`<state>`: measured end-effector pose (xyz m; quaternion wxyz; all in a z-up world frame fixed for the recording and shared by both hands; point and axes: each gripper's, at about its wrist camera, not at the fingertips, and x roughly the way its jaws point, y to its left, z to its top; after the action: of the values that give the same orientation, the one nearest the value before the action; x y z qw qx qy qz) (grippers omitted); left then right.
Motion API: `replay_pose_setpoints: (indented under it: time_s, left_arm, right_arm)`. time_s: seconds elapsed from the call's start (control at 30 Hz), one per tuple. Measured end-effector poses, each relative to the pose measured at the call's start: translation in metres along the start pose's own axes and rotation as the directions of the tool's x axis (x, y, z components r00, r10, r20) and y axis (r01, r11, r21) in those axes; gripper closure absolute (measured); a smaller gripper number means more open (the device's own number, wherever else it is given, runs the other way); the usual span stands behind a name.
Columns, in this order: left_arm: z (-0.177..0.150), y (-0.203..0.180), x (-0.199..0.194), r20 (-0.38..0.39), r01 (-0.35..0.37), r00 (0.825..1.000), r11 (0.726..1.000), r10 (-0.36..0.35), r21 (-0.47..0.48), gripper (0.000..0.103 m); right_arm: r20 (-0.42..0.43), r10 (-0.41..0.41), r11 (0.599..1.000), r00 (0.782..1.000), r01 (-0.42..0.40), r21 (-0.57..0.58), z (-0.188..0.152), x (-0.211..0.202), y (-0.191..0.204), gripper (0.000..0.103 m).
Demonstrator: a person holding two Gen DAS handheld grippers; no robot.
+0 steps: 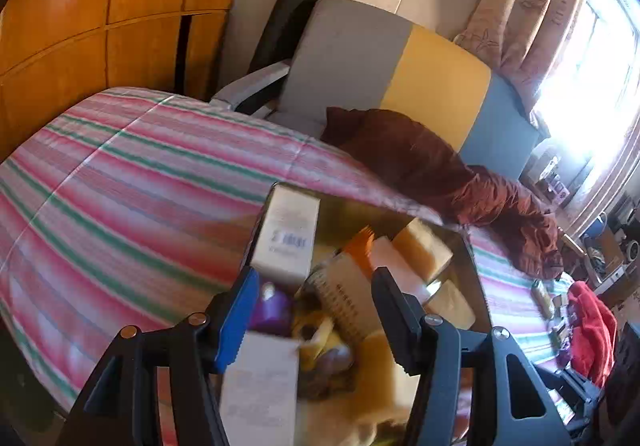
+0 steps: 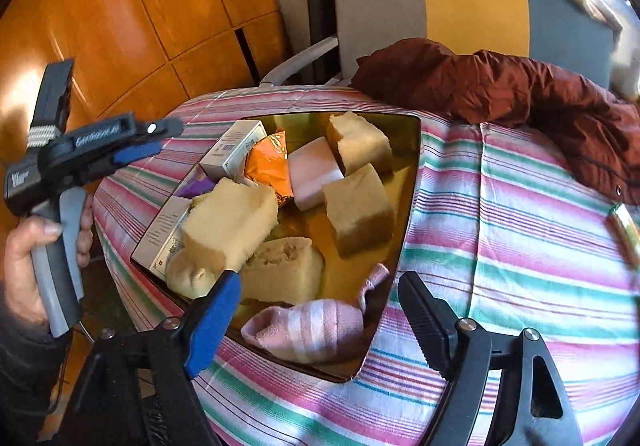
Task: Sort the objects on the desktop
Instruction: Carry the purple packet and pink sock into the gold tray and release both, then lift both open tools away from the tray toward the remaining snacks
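Note:
A gold tray (image 2: 362, 278) on the striped cloth holds several tan sponges (image 2: 358, 206), a pink sponge (image 2: 314, 170), an orange packet (image 2: 268, 166), white boxes (image 2: 234, 150), a beige sock (image 2: 188, 274) and a pink striped sock (image 2: 312, 330). My right gripper (image 2: 320, 314) stands open just above the pink sock, with its pads apart from it. My left gripper (image 2: 158, 138), held by a hand, hovers open over the tray's left side. In the left wrist view the left gripper (image 1: 316, 298) is open above the tray (image 1: 344, 210). A blurred white box (image 1: 260, 386) lies below its jaws, untouched.
A striped cloth (image 2: 500, 214) covers the round surface. A rust-brown jacket (image 2: 500, 86) lies at its far edge before a grey, yellow and blue chair (image 2: 472, 2). Wooden cabinets (image 2: 160, 6) stand to the left. A red cloth (image 1: 592, 326) and small items sit at the right.

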<state>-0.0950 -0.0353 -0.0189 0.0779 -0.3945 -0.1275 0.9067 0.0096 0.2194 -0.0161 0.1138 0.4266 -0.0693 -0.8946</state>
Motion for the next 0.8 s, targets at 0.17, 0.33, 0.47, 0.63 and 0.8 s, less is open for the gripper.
replay_pose_setpoints:
  time_s: [0.17, 0.33, 0.47, 0.63, 0.8]
  left_arm:
    - [-0.017, -0.006, -0.013, 0.005, -0.040, 0.999, 0.998, 0.040, 0.047, 0.044]
    - [-0.027, -0.023, -0.026, 0.022, -0.062, 0.998, 0.992, 0.060, 0.106, 0.044]
    - [-0.034, -0.038, -0.033, 0.034, -0.078, 0.997, 0.984, 0.074, 0.163, 0.043]
    - [-0.042, -0.051, -0.037, 0.035, -0.083, 0.996, 0.973, 0.077, 0.214, 0.043]
    - [-0.048, -0.064, -0.039, 0.033, -0.075, 0.997, 0.965, 0.069, 0.253, 0.043]
  right_arm:
    - [0.014, -0.017, 1.000, 1.000, 0.017, 0.022, -0.005, -0.004, -0.002, 0.020]
    - [0.027, -0.037, 0.999, 0.999, 0.037, 0.017, -0.008, -0.011, -0.003, 0.019]
    - [0.035, -0.043, 0.999, 0.998, 0.043, 0.020, -0.011, -0.015, -0.004, 0.018]
    - [0.041, -0.056, 0.998, 0.998, 0.055, 0.019, -0.016, -0.019, -0.003, 0.017]
    - [0.048, -0.074, 0.997, 0.996, 0.073, 0.006, -0.019, -0.023, -0.003, 0.017]
